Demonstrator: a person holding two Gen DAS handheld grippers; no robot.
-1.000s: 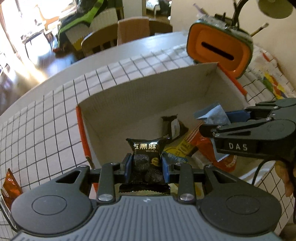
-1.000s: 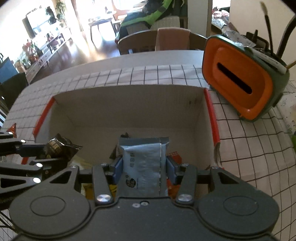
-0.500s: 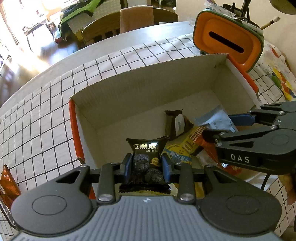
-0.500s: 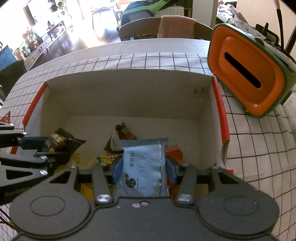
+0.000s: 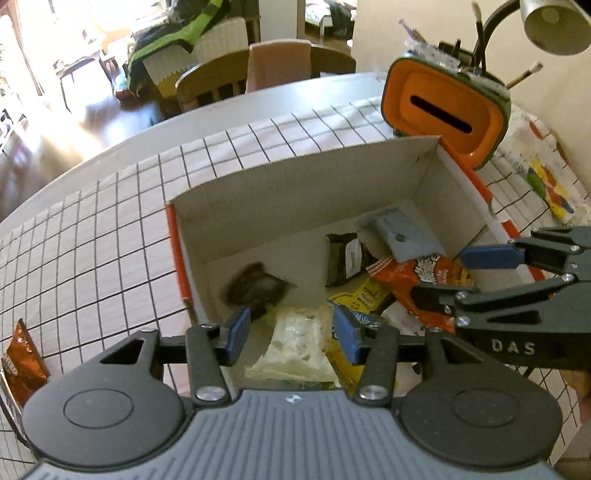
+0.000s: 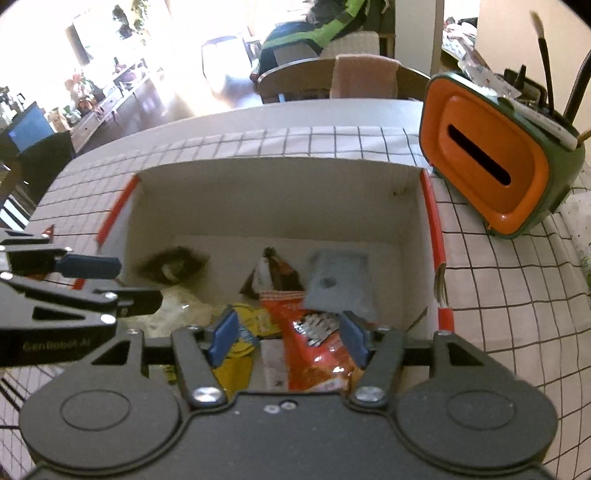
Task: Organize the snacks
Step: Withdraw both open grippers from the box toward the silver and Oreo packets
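An open cardboard box [image 5: 295,184] [image 6: 280,192] with orange edges holds several snack packets. My left gripper [image 5: 291,332] hangs over its near left part, jaws opening, nothing between the pads. The black snack packet [image 5: 258,288] [image 6: 173,264] is blurred, loose below the left jaw near the box's left wall. My right gripper [image 6: 288,336] is over the near right part, jaws opening and empty. The grey-blue packet [image 6: 338,280] [image 5: 406,232] lies in the box beyond it. A red chip bag [image 6: 314,350] [image 5: 424,273], a yellow packet [image 6: 243,332] and a brown packet [image 5: 345,258] also lie inside.
An orange and green tissue holder [image 5: 447,114] [image 6: 491,166] with brushes stands at the box's far right corner. One orange packet [image 5: 20,365] lies on the grid tablecloth [image 5: 92,240] at the left. A lamp head [image 5: 554,26] hangs top right. Chairs stand beyond the table.
Both grippers opened. The black packet dropped out of the left one and the grey-blue packet out of the right one, both into the box.
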